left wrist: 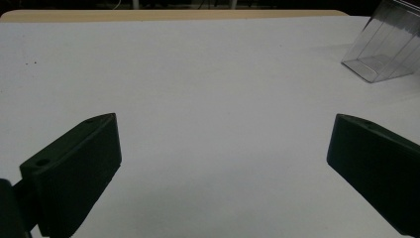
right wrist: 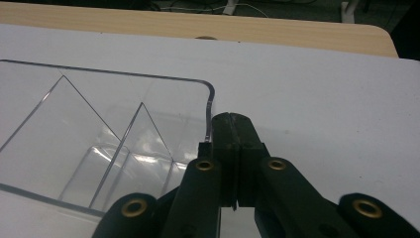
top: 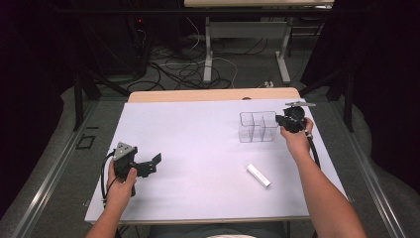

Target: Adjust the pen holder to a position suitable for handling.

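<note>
High view: a wide white worktop [top: 198, 148] with a pale wooden far edge is seen from above, with dark floor and loose cables beyond it. A clear, square plastic organiser box [top: 257, 126], divided into compartments, stands upright on the far right part of the worktop. In the right gripper view the box's [right wrist: 99, 144] thin dividers and rounded corner are shown close up, all compartments bare. The right tool [top: 287, 120] is held at the box's right wall; in the right gripper view its [right wrist: 234, 148] jaws are pressed together on the upper edge of that wall, just beside the rounded corner. The left tool [top: 153, 163] is held low over the near left part of the worktop, well apart from the box, pointing right. In the left gripper view its [left wrist: 223, 163] jaws stand wide apart with nothing between them. A small white rectangular block [top: 258, 175] lies flat on the near right part of the worktop, set at an angle, near the right forearm [top: 322, 193].
</note>
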`<move>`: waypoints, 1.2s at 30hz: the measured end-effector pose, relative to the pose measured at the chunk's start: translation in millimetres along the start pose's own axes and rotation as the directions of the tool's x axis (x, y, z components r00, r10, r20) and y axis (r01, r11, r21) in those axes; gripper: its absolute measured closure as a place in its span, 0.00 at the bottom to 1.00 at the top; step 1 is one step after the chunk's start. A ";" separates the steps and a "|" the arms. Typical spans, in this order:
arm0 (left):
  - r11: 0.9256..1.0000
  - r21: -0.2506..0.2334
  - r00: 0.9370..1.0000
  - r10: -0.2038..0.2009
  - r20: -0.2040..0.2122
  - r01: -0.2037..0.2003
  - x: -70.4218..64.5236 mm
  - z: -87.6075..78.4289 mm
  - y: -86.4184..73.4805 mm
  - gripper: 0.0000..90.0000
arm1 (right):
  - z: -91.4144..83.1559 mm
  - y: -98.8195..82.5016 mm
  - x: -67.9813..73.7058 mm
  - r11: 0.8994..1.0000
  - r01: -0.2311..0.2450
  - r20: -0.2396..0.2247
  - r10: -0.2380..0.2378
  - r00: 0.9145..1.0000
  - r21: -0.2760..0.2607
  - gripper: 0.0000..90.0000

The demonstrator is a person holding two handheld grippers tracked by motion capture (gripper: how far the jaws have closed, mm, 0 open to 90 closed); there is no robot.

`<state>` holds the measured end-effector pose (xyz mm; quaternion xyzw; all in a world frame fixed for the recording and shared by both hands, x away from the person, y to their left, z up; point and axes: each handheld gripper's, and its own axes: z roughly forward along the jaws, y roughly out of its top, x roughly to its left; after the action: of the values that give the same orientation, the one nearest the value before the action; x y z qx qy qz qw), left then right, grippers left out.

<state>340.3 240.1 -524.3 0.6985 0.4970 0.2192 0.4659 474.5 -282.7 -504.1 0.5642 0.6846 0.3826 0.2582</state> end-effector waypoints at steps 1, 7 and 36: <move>1.000 0.000 1.000 0.000 -0.001 0.000 0.1 -0.1 0.0 0.00 | 0.4 0.0 2.6 1.000 -0.001 -0.004 0.001 1.000 0.000 1.00; 1.000 0.001 1.000 -0.001 -0.001 0.001 0.2 0.2 -0.4 0.00 | 1.7 -1.7 17.3 1.000 -0.009 -0.029 0.008 1.000 -0.002 1.00; 1.000 0.001 1.000 0.004 0.002 -0.004 0.1 1.2 -0.3 0.00 | 13.6 -4.7 115.3 1.000 0.013 -0.148 -0.008 0.989 0.027 1.00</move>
<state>341.1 239.7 -525.1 0.7000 0.4952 0.2190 0.4656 455.9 -168.0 -506.8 0.5343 0.7101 0.4123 0.2006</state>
